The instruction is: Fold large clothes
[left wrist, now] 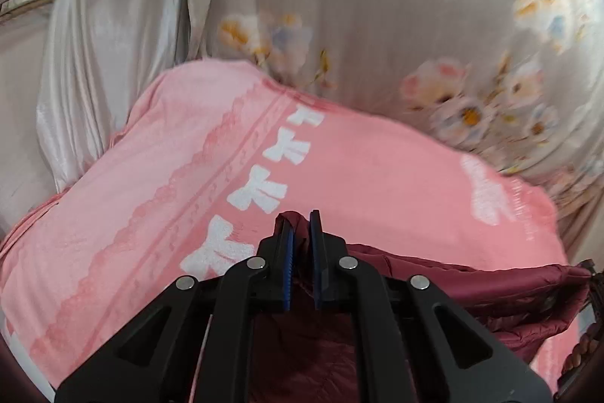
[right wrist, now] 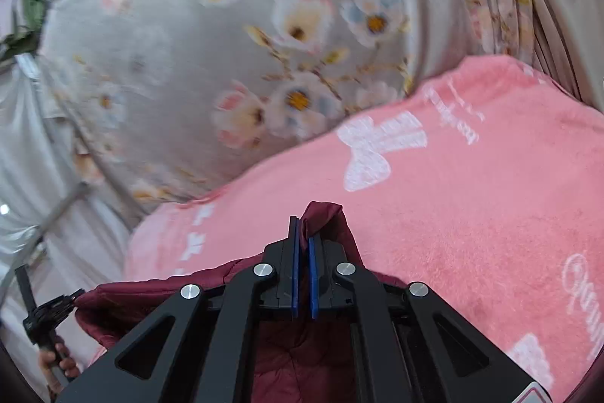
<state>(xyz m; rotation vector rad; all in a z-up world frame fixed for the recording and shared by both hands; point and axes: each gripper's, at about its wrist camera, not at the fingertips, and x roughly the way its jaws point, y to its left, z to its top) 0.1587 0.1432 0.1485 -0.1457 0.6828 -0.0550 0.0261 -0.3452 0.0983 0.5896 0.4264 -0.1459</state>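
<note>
A dark red quilted garment (left wrist: 490, 293) hangs lifted above a pink blanket (left wrist: 377, 169) with white bows. My left gripper (left wrist: 301, 220) is shut on one edge of the garment, and red cloth pokes out between its blue pads. From there the edge stretches right to the other gripper (left wrist: 592, 274) at the frame's edge. In the right wrist view my right gripper (right wrist: 304, 227) is shut on a peak of the same garment (right wrist: 324, 214). The cloth runs left to the left gripper (right wrist: 53, 312), held by a hand (right wrist: 56, 363). The garment's body sags below both grippers, mostly hidden.
A grey floral curtain (left wrist: 396, 17) hangs behind the pink blanket (right wrist: 472, 195). White satin drapes (left wrist: 98, 40) and a pole (right wrist: 56, 210) stand to the left. Something green (right wrist: 30, 6) hangs at the far left.
</note>
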